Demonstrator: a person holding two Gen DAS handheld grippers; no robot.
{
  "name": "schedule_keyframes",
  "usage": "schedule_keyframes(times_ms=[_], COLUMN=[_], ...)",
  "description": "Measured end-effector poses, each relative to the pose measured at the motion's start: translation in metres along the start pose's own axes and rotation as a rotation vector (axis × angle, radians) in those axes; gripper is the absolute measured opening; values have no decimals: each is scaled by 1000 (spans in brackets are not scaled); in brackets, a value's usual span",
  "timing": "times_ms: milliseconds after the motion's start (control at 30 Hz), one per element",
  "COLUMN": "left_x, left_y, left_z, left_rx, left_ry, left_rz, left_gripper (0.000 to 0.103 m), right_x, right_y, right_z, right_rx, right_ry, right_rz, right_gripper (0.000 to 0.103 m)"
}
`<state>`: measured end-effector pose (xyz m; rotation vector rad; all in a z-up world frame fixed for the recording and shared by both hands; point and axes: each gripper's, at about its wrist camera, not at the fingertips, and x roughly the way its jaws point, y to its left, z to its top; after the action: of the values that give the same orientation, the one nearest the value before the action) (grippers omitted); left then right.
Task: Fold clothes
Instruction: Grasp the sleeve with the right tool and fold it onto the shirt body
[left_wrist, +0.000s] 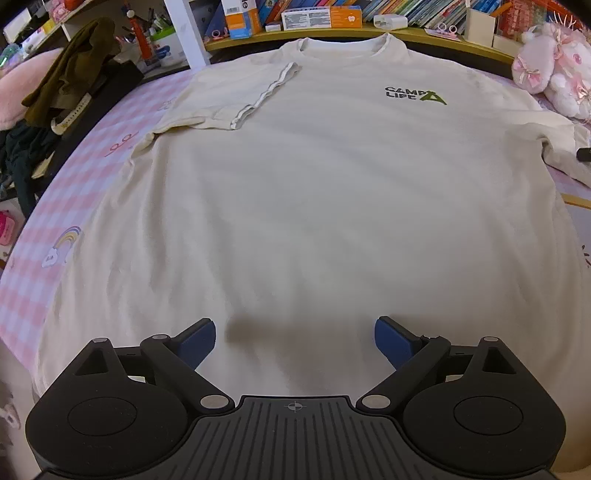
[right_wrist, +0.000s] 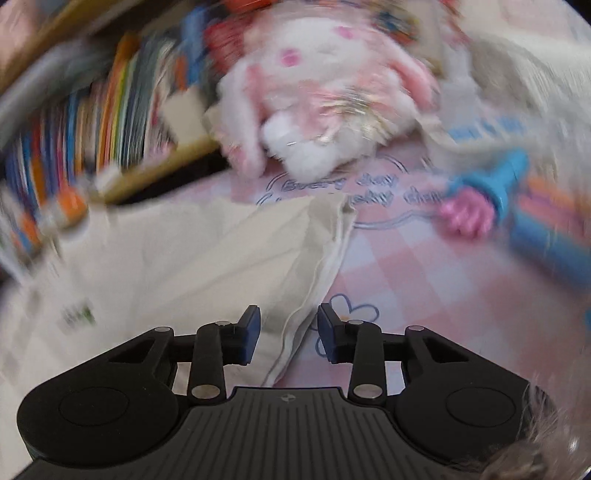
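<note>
Right view is motion-blurred. T-shirt (left_wrist: 314, 203) reads "CAMP LIFE". Left gripper (left_wrist: 294, 341) gapes wide, empty; right gripper (right_wrist: 289, 332) straddles sleeve hem (right_wrist: 317, 273), unclosed.

Cream T-shirt (left_wrist: 314, 192) lies flat, front up, on the pink checked bed, collar at the far edge. Green-and-black "CAMP LIFE" chest logo (left_wrist: 415, 96). One sleeve (left_wrist: 229, 99) folded inward over the body; other sleeve (right_wrist: 317, 258) spread outward.

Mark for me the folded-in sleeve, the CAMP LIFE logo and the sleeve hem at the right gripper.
folded sleeve (left_wrist: 225, 96), left wrist view, middle of the flap lying on the chest
CAMP LIFE logo (left_wrist: 413, 95), left wrist view, centre of the print
sleeve hem (right_wrist: 317, 273), right wrist view, stitched edge ahead of the open right gripper (right_wrist: 289, 334)
</note>
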<state>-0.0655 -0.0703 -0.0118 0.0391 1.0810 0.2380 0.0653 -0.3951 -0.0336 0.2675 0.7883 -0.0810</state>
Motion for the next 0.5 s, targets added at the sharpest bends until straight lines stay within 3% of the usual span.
schedule_keyframes(times_ms=[67, 200, 300, 333, 500], left_x=[0, 1, 1, 1, 2], left_y=[1, 1, 2, 2, 14], left_z=[-1, 0, 0, 0, 1], left_rx=[-5, -17, -11, -9, -29], left_ry=[-2, -2, -5, -7, -17], left_rz=[-3, -9, -12, -12, -14], left_gripper=[95, 95, 95, 95, 95], right_x=[1, 3, 6, 6, 3], right_y=[8, 9, 11, 11, -2], right_z=[-5, -7, -3, -2, 11], right_rx=[-76, -95, -105, -97, 100], right_ry=[-18, -24, -9, -3, 5], right_rz=[-36, -49, -9, 4, 69], right_gripper=[33, 31, 15, 9, 7])
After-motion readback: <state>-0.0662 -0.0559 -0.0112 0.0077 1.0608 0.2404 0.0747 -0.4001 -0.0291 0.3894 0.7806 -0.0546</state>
